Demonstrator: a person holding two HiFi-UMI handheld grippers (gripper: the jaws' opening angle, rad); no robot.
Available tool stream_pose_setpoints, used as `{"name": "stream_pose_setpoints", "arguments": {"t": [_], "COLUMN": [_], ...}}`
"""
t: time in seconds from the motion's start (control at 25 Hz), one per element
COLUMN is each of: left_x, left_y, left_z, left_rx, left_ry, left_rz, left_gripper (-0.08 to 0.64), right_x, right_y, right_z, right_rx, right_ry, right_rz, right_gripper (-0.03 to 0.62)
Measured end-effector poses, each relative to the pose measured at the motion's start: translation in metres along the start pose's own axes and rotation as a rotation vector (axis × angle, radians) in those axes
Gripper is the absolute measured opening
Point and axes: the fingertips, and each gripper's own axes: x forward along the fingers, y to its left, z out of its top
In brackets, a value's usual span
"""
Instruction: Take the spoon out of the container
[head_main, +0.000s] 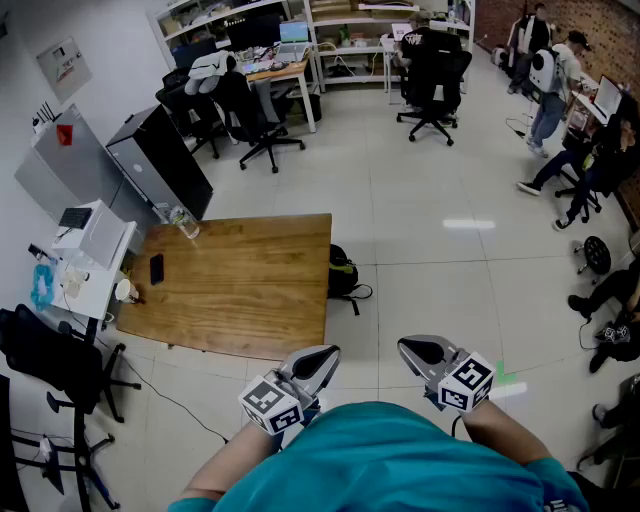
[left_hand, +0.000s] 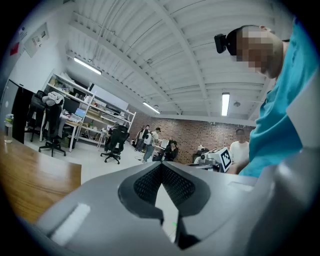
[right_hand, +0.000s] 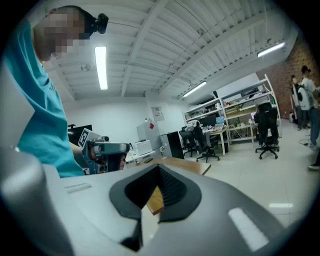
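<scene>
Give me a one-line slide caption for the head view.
Both shut and empty, the left gripper and right gripper hang above the tiled floor beside a wooden table.

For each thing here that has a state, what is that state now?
left gripper: shut, nothing held.
right gripper: shut, nothing held.
phone: lying flat on the table, screen dark.
backpack: on the floor beside the table.

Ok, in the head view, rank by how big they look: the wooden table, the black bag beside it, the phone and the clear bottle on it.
1. wooden table
2. black bag
3. phone and clear bottle: both small and much alike, so I won't rank them.
</scene>
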Motion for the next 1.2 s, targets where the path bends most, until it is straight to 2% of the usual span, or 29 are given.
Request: {"name": "stream_pose_setpoints", "arguments": {"t": [0.16, 0.32, 0.52, 0.84, 1.04, 1.2], "left_x": [0.026, 0.005, -0.075, -0.254, -0.307, -0.326], "left_y": [0.003, 0.023, 0.069, 0.179, 0.230, 0.284], "left_z": [0.003, 0.012, 0.019, 0.046, 0.056, 0.060], "left_rx": [0.007, 0.002, -0.004, 0.012, 0.036, 0.028], "left_ry": [-0.011, -0.031, -0.069, -0.039, -0.057, -0.065], "left_rz": [0.019, 0.027, 0.026, -0.024, -0.006, 0.041], "left_gripper": [0.000, 0.000, 0.000, 0.000, 0.000, 0.000], "right_x": [-0.016, 0.010, 0.086, 0.276, 0.348, 0.401], "right_y": [-0.025, -0.017, 0.031, 0.132, 0.158, 0.151], "right_z": [0.006, 0.008, 0.000, -0.011, -0.018, -0.024], "right_rx": [-0.013, -0.018, -0.034, 0.018, 0.008, 0.001], "right_ry": [0.008, 0.014, 0.014, -0.004, -0.009, -0.009], "right_rz": [-0.001, 0.006, 0.018, 0.005, 0.038, 0.074], "right_gripper": [0.002, 0.002, 0.002, 0.002, 0.002, 0.002]}}
